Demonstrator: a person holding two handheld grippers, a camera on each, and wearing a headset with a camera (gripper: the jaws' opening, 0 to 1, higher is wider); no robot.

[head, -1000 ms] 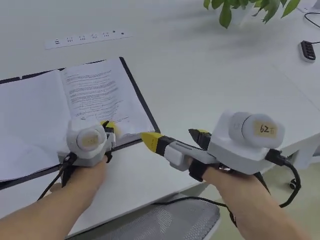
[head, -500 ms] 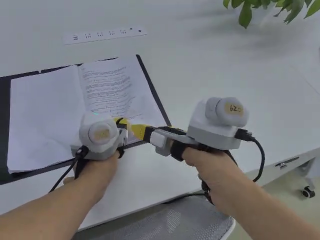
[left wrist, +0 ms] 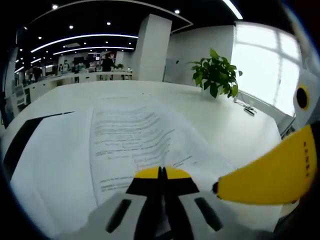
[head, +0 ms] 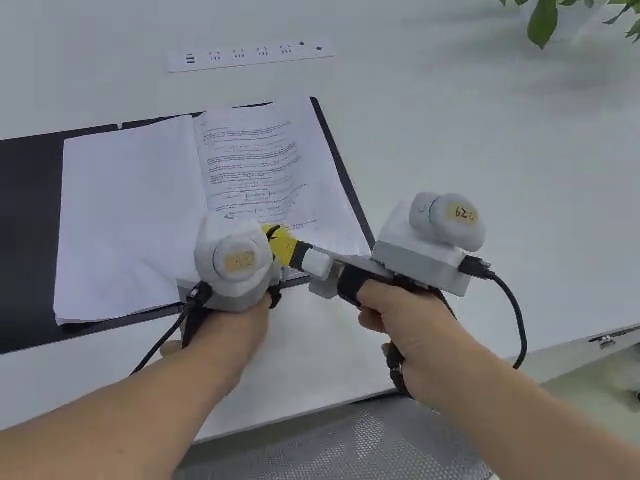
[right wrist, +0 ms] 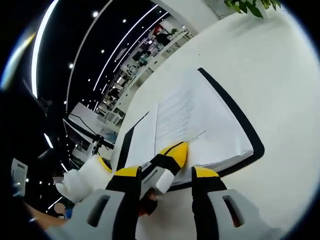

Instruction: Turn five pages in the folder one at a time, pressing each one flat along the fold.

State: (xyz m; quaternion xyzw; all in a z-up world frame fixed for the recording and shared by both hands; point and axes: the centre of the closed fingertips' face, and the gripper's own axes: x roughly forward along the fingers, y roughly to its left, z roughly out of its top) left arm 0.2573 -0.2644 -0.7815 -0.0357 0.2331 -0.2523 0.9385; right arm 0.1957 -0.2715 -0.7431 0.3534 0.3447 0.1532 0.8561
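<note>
Right claw (right wrist: 166, 173), jaws spread, newly arrived beside pressed-together left claw (left wrist: 161, 174) at page (head: 262, 168) corner; turn likely imminent.

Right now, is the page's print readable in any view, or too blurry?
Head view: even light, print on the page too small and soft to read. Left gripper view: fisheye bows the lines, none legible. Right gripper view: page skewed, print illegible.

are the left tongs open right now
No, in the left gripper view the left tongs have both yellow tips pressed together with no gap, just above the printed page.
</note>
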